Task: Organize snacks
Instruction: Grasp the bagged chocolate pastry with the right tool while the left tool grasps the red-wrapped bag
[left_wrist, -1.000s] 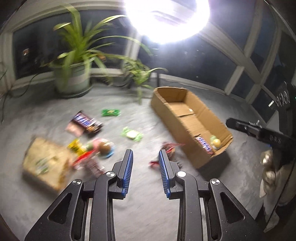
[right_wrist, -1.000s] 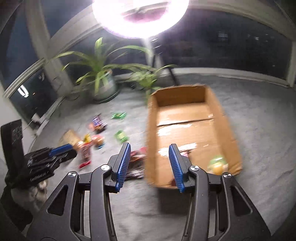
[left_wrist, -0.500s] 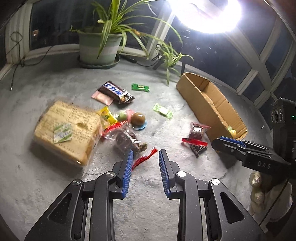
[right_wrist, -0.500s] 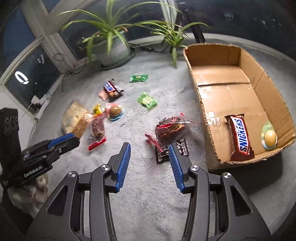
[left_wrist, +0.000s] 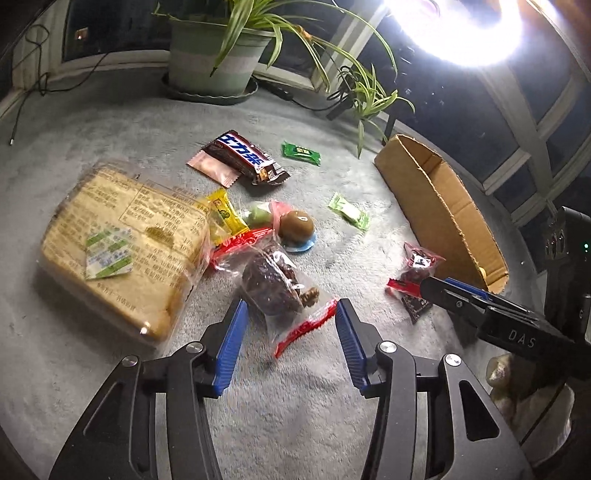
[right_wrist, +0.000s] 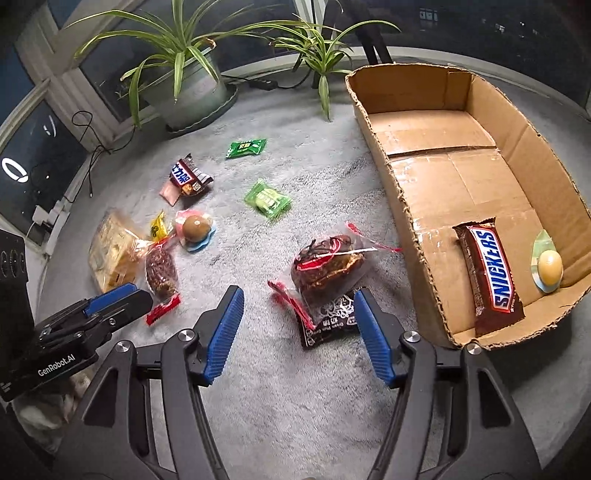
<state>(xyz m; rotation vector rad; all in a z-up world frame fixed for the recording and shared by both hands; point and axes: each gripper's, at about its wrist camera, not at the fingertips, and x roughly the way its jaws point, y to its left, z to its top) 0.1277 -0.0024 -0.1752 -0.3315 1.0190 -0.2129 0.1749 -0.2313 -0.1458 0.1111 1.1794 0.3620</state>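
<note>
My left gripper (left_wrist: 290, 332) hangs low over the grey carpet, jaws opening. A clear bag with a dark brown pastry (left_wrist: 273, 284) lies between its fingertips, and the pads do not touch it. My right gripper (right_wrist: 299, 325) is also opening, above a second bagged pastry (right_wrist: 327, 266) that rests on a black packet (right_wrist: 328, 326). To its right stands the cardboard box (right_wrist: 380, 162), holding a Snickers bar (right_wrist: 493, 275) and a yellow jelly cup (right_wrist: 549, 271). Loose snacks lie farther out: a bagged bread loaf (left_wrist: 122, 251), a chocolate bar (left_wrist: 245, 158), green candies (left_wrist: 301, 153) and a brown jelly cup (left_wrist: 295, 225).
A large potted plant (left_wrist: 214, 55) and a smaller one (left_wrist: 369, 96) stand by the windows at the back. Cables (left_wrist: 37, 85) run along the sill. A bright lamp (left_wrist: 465, 29) glares at top right. A person's gloved hand (left_wrist: 517, 384) holds the right gripper.
Both grippers have dropped toward the carpet and tilted down onto the snacks. Their jaws, narrow a moment ago, now stand much wider, each around a bagged pastry.
</note>
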